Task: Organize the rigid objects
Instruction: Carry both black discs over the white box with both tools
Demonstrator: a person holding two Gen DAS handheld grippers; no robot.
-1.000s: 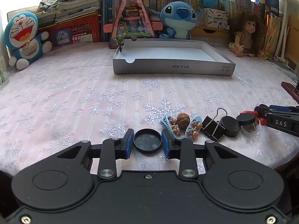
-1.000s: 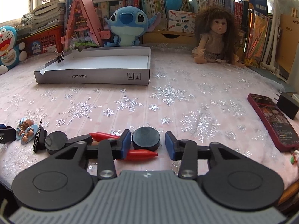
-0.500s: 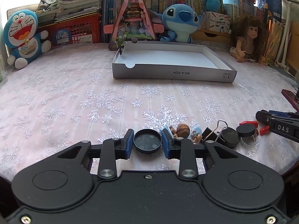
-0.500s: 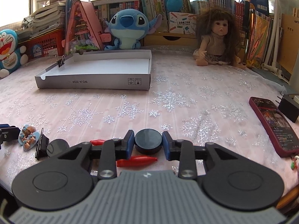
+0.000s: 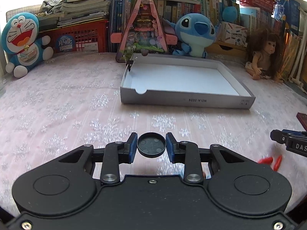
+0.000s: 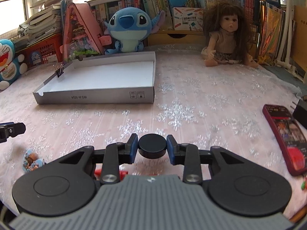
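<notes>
My left gripper [image 5: 151, 147] is shut on a round black lid [image 5: 151, 145], hollow side up, held above the snowflake tablecloth. My right gripper [image 6: 152, 148] is shut on a black round cap [image 6: 152, 148], also lifted off the cloth. A shallow grey-and-white cardboard tray [image 5: 191, 100] [image 6: 96, 96] lies farther back, with a black binder clip [image 5: 130, 63] [image 6: 59, 72] on its left wall. Each gripper's tip shows at the edge of the other's view: the right one [image 5: 287, 140] and the left one [image 6: 11, 130].
Red pieces [image 5: 270, 161] [image 6: 110, 172] and a small figure clip [image 6: 30, 160] lie on the near cloth. A red phone [image 6: 285, 138] and a black plug [image 6: 301, 113] lie at the right. Plush toys, a doll [image 6: 224, 38], a pink house model and book stacks line the back.
The right jaws closed on the black cap and lifted it. Both grippers have risen and moved toward the tray; the small items on the near cloth have slipped out of the left view.
</notes>
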